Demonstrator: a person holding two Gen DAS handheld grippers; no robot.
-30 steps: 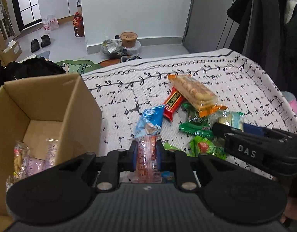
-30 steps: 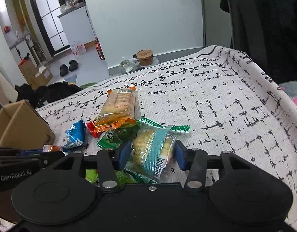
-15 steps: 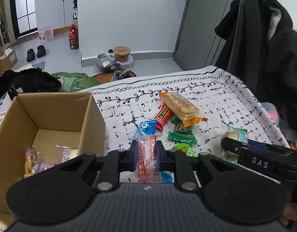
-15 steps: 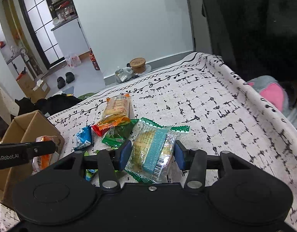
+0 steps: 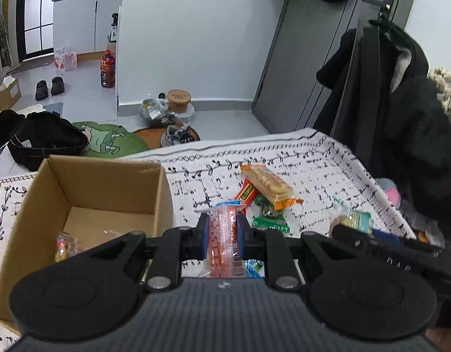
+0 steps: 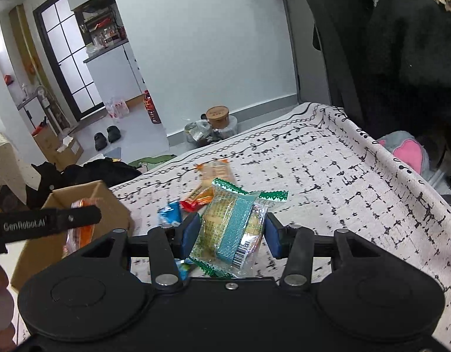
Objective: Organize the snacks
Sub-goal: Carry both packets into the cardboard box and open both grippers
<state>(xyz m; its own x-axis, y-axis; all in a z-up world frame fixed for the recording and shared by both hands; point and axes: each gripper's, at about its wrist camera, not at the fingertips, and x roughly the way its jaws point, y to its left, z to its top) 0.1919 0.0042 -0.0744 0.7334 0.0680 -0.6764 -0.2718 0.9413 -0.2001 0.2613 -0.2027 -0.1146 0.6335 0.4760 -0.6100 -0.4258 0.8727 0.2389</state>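
Note:
My left gripper (image 5: pixel 224 236) is shut on a narrow red snack packet (image 5: pixel 225 242), held above the patterned cloth just right of an open cardboard box (image 5: pixel 87 202). A few wrapped snacks (image 5: pixel 64 246) lie in the box's bottom. My right gripper (image 6: pixel 230 236) is shut on a clear packet with a teal band (image 6: pixel 232 228), lifted over the cloth. In the right wrist view the left gripper's finger (image 6: pixel 49 223) reaches in from the left, in front of the box (image 6: pixel 108 205). An orange cracker pack (image 5: pixel 268 184), a red bar (image 5: pixel 246 192) and green packets (image 5: pixel 269 217) remain on the cloth.
The table wears a white cloth with black marks (image 6: pixel 328 182); its far edge drops to the floor. Dark coats (image 5: pixel 401 117) hang at the right. A pink and grey plush (image 6: pixel 407 152) lies beyond the right edge. Clothes, shoes and a bottle litter the floor behind.
Both grippers rose with their packets, and the snack pile and cloth look farther below. The left gripper also shifted toward the box, whose inside is seen more fully.

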